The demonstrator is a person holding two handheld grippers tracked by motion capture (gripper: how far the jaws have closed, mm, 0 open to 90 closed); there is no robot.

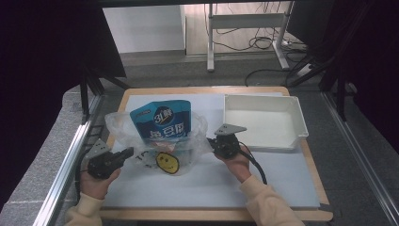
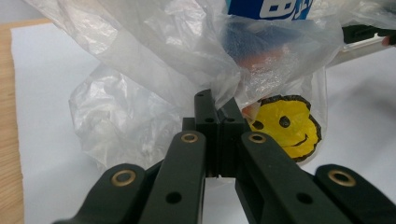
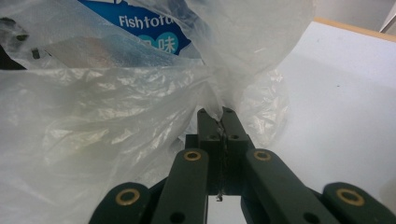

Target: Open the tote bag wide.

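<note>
Plastic bag (image 1: 157,136): lies mid-table on the white mat, holding your blue pouch (image 1: 161,121).
Left gripper (image 1: 126,153): clamped on the bag's left edge.
Right gripper (image 1: 210,141): clamped on its right edge.
Done: both grips set.
Left: probably getting the pouch out; tray (image 1: 263,140) stands empty.

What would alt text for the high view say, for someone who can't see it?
Two hand-held grippers, the left gripper and the right gripper, pinch opposite sides of a clear plastic bag holding a blue food pouch, on a white mat over a wooden table. An empty white tray sits at the right.
</note>
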